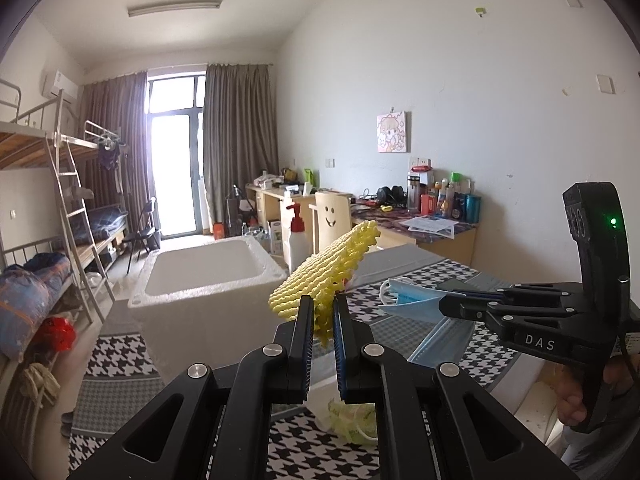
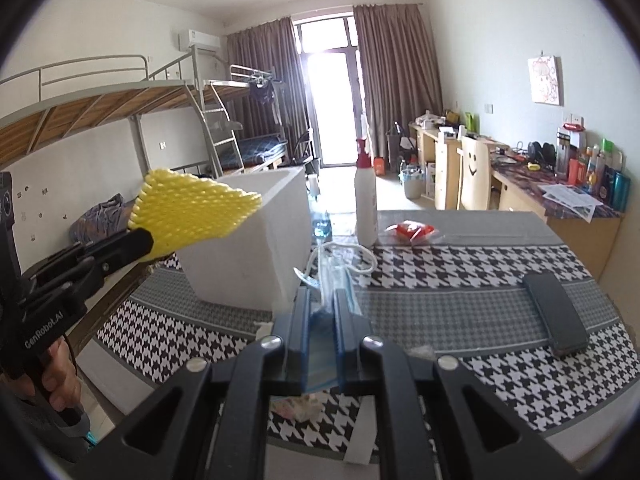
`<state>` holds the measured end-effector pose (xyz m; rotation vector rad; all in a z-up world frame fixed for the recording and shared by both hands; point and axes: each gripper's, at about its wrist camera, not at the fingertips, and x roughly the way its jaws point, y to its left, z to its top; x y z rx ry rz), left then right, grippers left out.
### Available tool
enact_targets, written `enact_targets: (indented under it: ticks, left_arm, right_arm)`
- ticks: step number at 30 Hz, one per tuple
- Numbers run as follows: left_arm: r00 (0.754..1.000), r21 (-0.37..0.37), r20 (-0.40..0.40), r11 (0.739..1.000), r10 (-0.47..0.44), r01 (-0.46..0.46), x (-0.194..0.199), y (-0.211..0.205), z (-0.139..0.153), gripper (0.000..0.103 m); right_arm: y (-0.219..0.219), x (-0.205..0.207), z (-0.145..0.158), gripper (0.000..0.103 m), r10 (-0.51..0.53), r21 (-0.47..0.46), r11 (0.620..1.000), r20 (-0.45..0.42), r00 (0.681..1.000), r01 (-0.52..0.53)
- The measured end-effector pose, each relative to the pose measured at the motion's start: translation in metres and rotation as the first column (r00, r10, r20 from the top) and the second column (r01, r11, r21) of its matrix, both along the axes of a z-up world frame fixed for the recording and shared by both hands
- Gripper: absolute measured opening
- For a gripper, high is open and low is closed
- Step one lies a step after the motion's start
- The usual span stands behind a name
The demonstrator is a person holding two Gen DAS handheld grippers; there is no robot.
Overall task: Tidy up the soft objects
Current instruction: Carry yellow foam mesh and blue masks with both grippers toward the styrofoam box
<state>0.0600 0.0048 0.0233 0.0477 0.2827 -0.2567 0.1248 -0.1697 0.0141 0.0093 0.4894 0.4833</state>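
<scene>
My left gripper point(image 1: 322, 304) is shut on the lower edge of a yellow foam net sleeve point(image 1: 324, 276), which sticks up and away, in the air beside a white foam box point(image 1: 208, 272). In the right wrist view the same net point(image 2: 192, 208) juts from the left gripper point(image 2: 146, 242) in front of the box point(image 2: 248, 248). My right gripper point(image 2: 322, 304) is shut on a light blue face mask point(image 2: 326, 280), whose white ear loop point(image 2: 360, 260) dangles ahead. From the left it shows as the right gripper point(image 1: 442, 304) pinching the mask point(image 1: 404, 300) above the table.
A houndstooth cloth point(image 2: 460, 272) covers the table. On it stand a white pump bottle point(image 2: 366, 208), a red packet point(image 2: 412, 232) and a black flat case point(image 2: 556, 312). A pale crumpled bag point(image 1: 352, 420) lies under my left gripper. Bunk beds and desks line the room.
</scene>
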Motion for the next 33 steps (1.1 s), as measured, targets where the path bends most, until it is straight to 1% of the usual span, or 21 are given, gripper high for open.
enact_targets:
  ticks: [17, 23, 33]
  left_arm:
    - [0.998, 0.016, 0.06, 1.0, -0.023, 0.022, 0.015, -0.012, 0.022, 0.01]
    - [0.998, 0.031, 0.064, 0.999, -0.026, 0.024, 0.021, -0.015, 0.026, 0.01]
    - [0.995, 0.039, 0.099, 0.999, -0.022, 0.018, 0.031, -0.014, 0.038, 0.01]
  right_arm:
    - [-0.01, 0.004, 0.021, 0.013, -0.033, 0.041, 0.999, 0.088, 0.996, 0.03]
    - [-0.014, 0.009, 0.023, 0.013, -0.048, 0.053, 0.998, 0.097, 0.994, 0.042]
    - [-0.008, 0.019, 0.035, 0.013, -0.055, 0.056, 0.997, 0.122, 0.991, 0.048]
